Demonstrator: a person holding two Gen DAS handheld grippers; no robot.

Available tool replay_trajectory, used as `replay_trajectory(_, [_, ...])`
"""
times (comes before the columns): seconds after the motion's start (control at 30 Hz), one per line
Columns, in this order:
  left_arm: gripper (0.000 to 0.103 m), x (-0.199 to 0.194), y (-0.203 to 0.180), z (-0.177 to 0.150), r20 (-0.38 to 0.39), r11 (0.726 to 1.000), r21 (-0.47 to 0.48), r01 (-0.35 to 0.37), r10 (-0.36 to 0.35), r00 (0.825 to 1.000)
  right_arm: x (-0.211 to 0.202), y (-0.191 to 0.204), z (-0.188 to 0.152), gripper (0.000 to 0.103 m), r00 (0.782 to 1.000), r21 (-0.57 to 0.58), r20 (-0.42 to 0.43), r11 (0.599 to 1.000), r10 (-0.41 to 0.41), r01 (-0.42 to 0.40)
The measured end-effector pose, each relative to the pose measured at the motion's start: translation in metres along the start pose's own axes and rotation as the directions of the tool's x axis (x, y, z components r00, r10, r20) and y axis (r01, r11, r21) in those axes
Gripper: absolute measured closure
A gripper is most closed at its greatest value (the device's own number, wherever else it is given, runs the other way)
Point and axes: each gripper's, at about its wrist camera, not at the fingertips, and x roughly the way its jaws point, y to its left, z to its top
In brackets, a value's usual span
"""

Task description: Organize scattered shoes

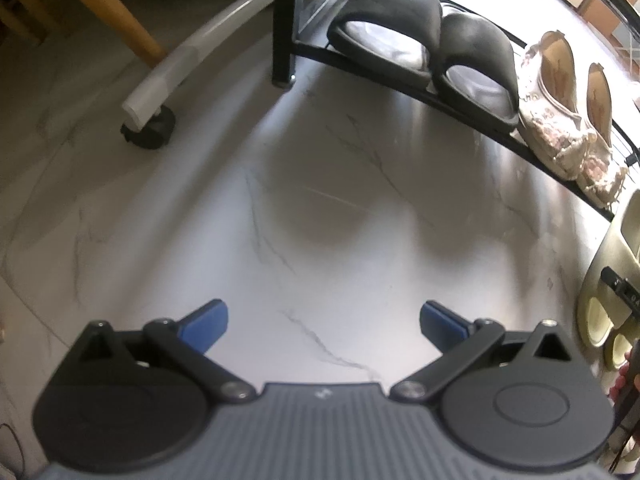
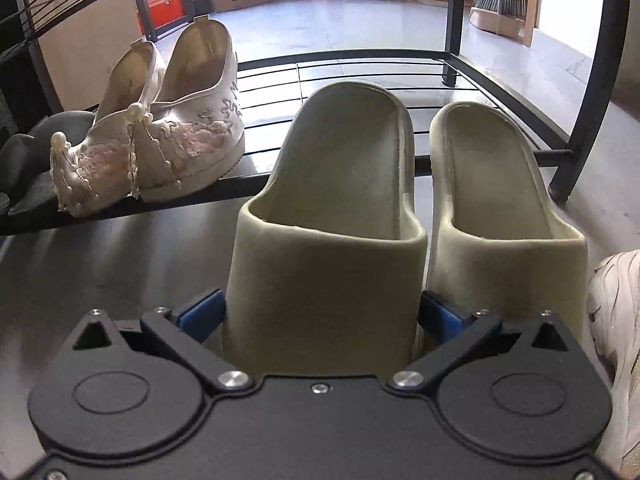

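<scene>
My right gripper (image 2: 320, 316) is shut on the toe of an olive-green slipper (image 2: 332, 216), held with its heel over the black wire shoe rack (image 2: 360, 56). Its mate (image 2: 500, 208) lies just to the right, heel on the rack's bottom shelf. A pair of cream embroidered shoes (image 2: 160, 136) stands on the shelf to the left. My left gripper (image 1: 324, 324) is open and empty above the marble floor. In the left wrist view the rack's rail (image 1: 460, 100) carries a pair of black slides (image 1: 432, 40) and the cream shoes (image 1: 568, 112); the green slippers (image 1: 616, 280) show at the right edge.
A wooden leg (image 1: 108, 8) and a white chair base with a caster (image 1: 148, 128) stand on the floor at left. A white sneaker (image 2: 620, 312) lies at the right edge. Rack legs (image 2: 588, 80) stand at right. Boxes and a broom sit far back.
</scene>
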Motion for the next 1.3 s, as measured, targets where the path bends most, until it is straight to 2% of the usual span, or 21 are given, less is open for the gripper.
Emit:
replay_trajectory(0.07, [0.001,0.000,0.001,0.000,0.001,1.000,-0.002,0.001,-0.001,1.000,-0.005,-0.003,0.002,0.002,0.999,-0.010,0.010,0.999,0.030,-0.030])
replay_trajectory(0.2, [0.001,-0.001,0.002,0.000,0.002,1.000,-0.008,0.003,-0.003,1.000,-0.015,-0.004,0.003,0.002,0.997,-0.040,0.065,0.999,0.040,-0.037])
replay_trajectory(0.43, [0.001,-0.001,0.001,0.000,0.008,1.000,0.000,0.005,-0.005,1.000,-0.005,-0.008,0.013,0.003,0.996,-0.035,0.085,0.999,0.023,-0.020])
replay_trajectory(0.57, [0.001,0.000,0.000,0.000,0.010,1.000,0.009,0.000,0.000,1.000,-0.001,-0.002,0.024,0.003,0.992,-0.092,0.120,0.996,0.028,-0.017])
replay_trajectory(0.8, [0.001,0.001,-0.001,-0.001,0.010,1.000,0.023,-0.007,0.007,1.000,0.014,-0.001,0.059,0.003,0.985,-0.104,0.172,0.995,0.022,-0.004])
replay_trajectory(0.9, [0.001,0.002,0.000,-0.001,0.010,1.000,0.026,-0.013,0.012,1.000,0.025,0.000,0.078,0.004,0.984,-0.097,0.177,0.995,0.020,-0.003])
replay_trajectory(1.03, [0.001,0.004,-0.003,-0.001,0.010,0.999,0.037,-0.027,0.026,1.000,0.041,0.006,0.092,0.003,0.985,-0.153,0.174,0.988,0.013,0.013])
replay_trajectory(1.3, [0.001,0.007,-0.005,-0.001,0.000,0.998,0.053,-0.033,0.033,0.999,0.064,0.003,0.108,0.003,0.984,-0.144,0.173,0.990,0.032,-0.007])
